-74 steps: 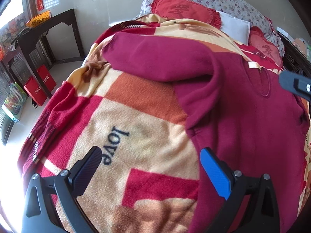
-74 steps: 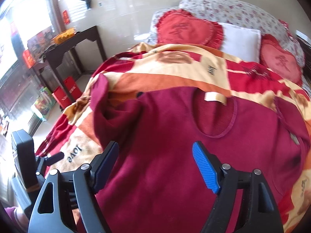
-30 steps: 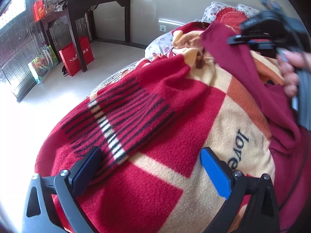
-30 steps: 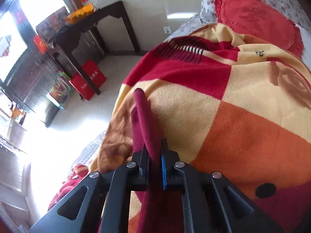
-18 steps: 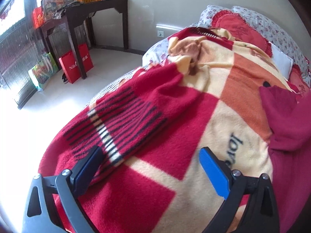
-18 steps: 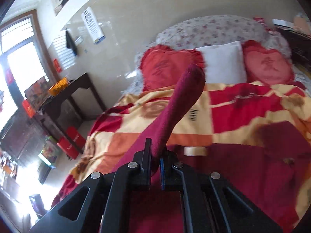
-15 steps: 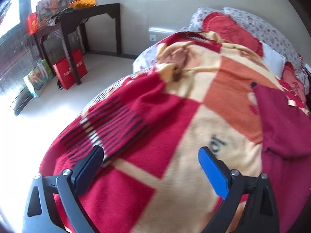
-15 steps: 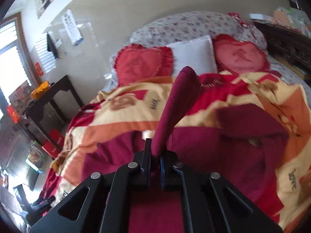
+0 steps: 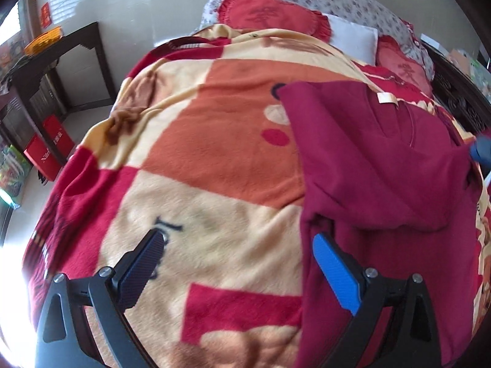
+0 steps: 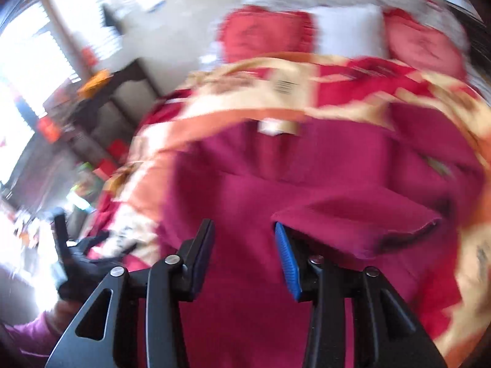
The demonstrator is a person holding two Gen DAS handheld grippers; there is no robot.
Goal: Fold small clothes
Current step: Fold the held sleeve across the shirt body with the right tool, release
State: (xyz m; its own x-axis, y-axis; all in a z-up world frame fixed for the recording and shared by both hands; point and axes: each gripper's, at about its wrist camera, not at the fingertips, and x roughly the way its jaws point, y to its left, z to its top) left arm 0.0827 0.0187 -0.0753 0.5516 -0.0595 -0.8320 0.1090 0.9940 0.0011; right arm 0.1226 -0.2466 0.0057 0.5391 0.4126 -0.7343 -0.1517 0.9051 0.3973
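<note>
A dark red sweater (image 9: 377, 165) lies on the bed's patterned blanket (image 9: 214, 159), its left sleeve folded across the body. In the right wrist view the sweater (image 10: 276, 190) fills the middle, with the sleeve cuff (image 10: 368, 217) lying on it; this view is blurred. My left gripper (image 9: 237, 248) is open and empty, low over the blanket beside the sweater's left edge. My right gripper (image 10: 244, 239) is open and empty just above the sweater; its tip shows at the left wrist view's right edge (image 9: 481, 150).
Red heart cushions (image 9: 270, 15) and a white pillow (image 9: 353, 35) lie at the bed head. A dark wooden table (image 9: 70, 49) and red bags (image 9: 49, 150) stand on the floor to the left. My left gripper also shows in the right wrist view (image 10: 70, 260).
My right gripper has opened and let go of the sleeve, which now lies folded across the sweater. My left gripper has swung right, back toward the sweater's edge.
</note>
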